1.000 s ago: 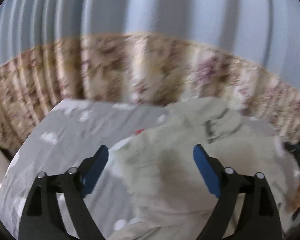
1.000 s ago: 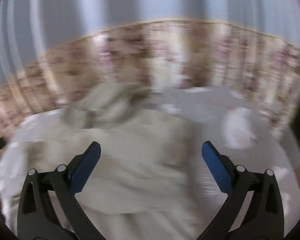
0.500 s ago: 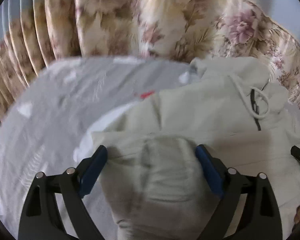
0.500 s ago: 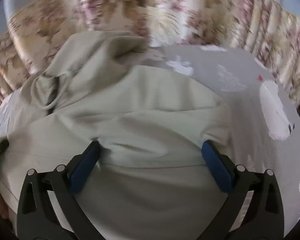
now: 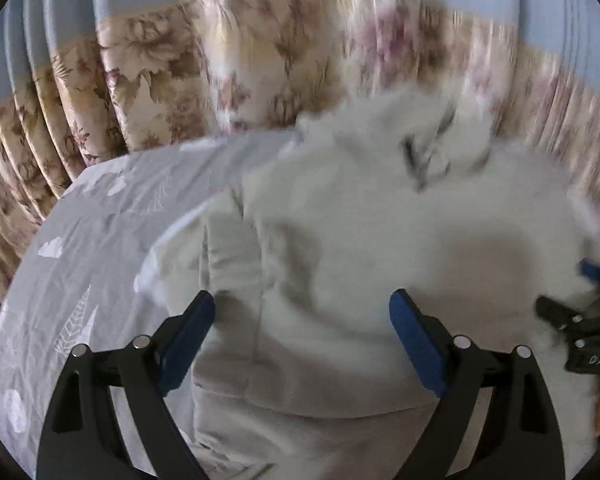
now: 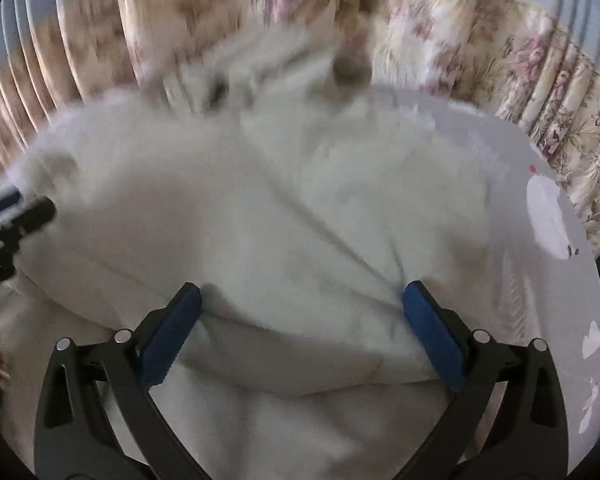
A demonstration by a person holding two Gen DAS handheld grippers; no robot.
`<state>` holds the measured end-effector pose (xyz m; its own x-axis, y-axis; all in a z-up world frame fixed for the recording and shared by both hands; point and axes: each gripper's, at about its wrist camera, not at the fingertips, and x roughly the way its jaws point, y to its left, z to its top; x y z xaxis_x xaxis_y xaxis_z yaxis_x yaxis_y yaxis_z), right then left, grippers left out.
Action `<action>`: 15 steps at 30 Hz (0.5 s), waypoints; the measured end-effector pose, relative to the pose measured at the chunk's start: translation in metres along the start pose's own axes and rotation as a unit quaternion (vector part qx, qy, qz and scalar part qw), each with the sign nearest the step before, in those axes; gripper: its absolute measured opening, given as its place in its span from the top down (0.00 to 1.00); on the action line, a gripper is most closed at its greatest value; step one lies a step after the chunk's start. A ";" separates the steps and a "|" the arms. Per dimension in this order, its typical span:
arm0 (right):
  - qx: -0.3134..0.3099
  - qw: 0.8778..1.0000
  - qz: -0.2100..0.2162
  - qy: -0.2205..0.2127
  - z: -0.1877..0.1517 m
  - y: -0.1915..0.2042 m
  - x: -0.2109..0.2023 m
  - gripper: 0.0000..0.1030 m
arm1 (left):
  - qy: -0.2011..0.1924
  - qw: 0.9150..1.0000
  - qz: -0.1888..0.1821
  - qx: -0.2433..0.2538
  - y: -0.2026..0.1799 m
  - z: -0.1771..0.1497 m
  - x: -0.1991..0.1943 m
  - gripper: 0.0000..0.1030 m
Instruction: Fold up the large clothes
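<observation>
The left tongs stand wide apart, gripping nothing, over the cream hoodie, which lies spread on the grey bedsheet ahead of and beneath them. The right tongs gape just as wide and empty above a folded edge of the same garment. Floral curtains hang beyond the bed.

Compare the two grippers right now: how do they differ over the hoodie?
The left gripper sits over the hoodie's edge, with grey sheet beside its left finger; the right gripper has hoodie fabric under both fingers. The folded edge runs level before the right, lower before the left. Both are open, holding nothing.
</observation>
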<state>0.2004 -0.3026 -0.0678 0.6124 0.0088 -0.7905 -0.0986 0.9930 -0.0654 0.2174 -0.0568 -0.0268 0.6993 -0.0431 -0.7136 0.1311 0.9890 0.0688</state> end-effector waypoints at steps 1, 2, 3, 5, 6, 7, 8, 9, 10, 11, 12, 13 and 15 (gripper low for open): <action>0.011 1.000 0.009 -0.006 -0.001 -0.003 -0.001 0.03 | 0.012 1.000 0.000 -0.005 0.001 -0.003 0.007 0.13; 0.017 1.000 0.018 -0.009 -0.001 -0.006 -0.006 0.03 | 0.007 1.000 -0.010 -0.019 0.005 -0.003 0.005 0.13; 0.018 0.999 0.024 -0.016 0.001 -0.008 -0.012 0.03 | -0.007 0.999 -0.022 -0.033 0.010 -0.001 -0.002 0.13; 0.018 0.999 0.034 -0.035 0.007 -0.012 -0.025 0.03 | -0.005 0.999 -0.038 -0.038 0.016 0.002 -0.005 0.13; 0.017 0.998 0.036 -0.044 0.013 -0.014 -0.031 0.03 | -0.006 0.998 -0.042 -0.039 0.019 0.005 -0.008 0.13; 0.016 0.998 0.041 -0.052 0.022 -0.020 -0.037 0.03 | -0.012 0.998 -0.043 -0.039 0.022 0.009 -0.012 0.13; 0.018 0.997 0.043 -0.058 0.030 -0.024 -0.040 0.03 | -0.019 0.998 -0.044 -0.038 0.026 0.017 -0.017 0.13; 0.019 0.997 0.041 -0.064 0.040 -0.029 -0.044 0.03 | -0.026 0.998 -0.045 -0.038 0.029 0.026 -0.021 0.13; 0.019 0.997 0.032 -0.070 0.054 -0.036 -0.045 0.03 | -0.032 0.998 -0.044 -0.038 0.032 0.036 -0.024 0.13; 0.021 0.997 0.027 -0.075 0.063 -0.042 -0.045 0.03 | -0.037 0.998 -0.037 -0.039 0.036 0.049 -0.024 0.13; 0.028 0.996 0.025 -0.079 0.075 -0.050 -0.042 0.03 | -0.041 0.998 -0.027 -0.037 0.038 0.061 -0.023 0.13; 0.041 0.996 0.023 -0.077 0.087 -0.058 -0.037 0.03 | -0.045 0.998 -0.018 -0.036 0.040 0.071 -0.020 0.13; 0.062 0.995 0.036 -0.076 0.108 -0.070 -0.028 0.03 | -0.045 0.998 -0.018 -0.042 0.047 0.094 -0.008 0.13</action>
<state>0.2748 -0.3592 0.0243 0.7190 0.0895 -0.6893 -0.0552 0.9959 0.0717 0.2843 -0.0236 0.0479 0.7565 -0.0868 -0.6481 0.0998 0.9949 -0.0169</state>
